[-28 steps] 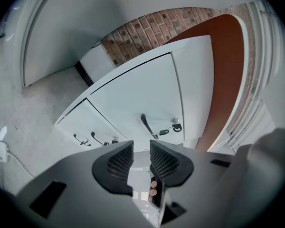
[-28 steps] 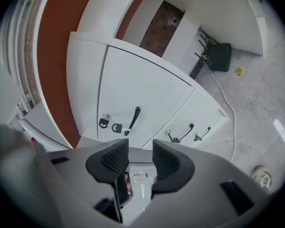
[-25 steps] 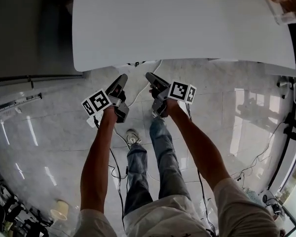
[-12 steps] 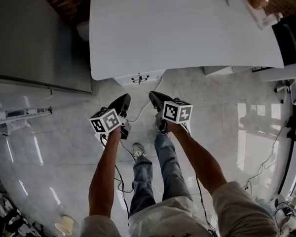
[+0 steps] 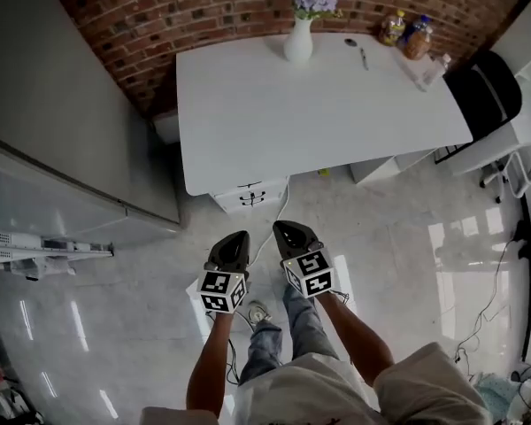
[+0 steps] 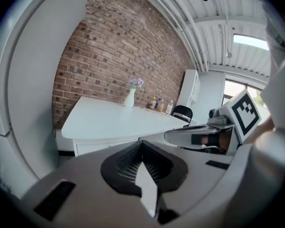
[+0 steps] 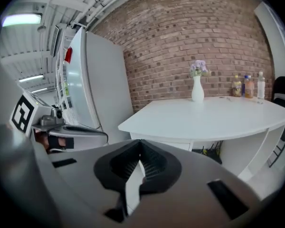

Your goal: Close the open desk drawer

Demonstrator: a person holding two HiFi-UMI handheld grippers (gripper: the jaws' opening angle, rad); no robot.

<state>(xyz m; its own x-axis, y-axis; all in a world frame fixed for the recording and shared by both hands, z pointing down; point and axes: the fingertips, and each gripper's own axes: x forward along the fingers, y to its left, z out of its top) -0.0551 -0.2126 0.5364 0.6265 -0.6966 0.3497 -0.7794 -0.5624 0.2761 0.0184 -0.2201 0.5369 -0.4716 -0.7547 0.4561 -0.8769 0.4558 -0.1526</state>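
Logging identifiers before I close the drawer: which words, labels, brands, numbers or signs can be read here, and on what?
No text can be read in any view.
Bottles on the table: labels too small.
Red sticker on the tall white unit: blurred.
Marker cubes: square patterns only, no letters.

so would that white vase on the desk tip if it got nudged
Probably: the vase is tall and narrow with flowers on top, so likely top-heavy. It looks glazed, so perhaps fragile and slippery on the smooth desk.
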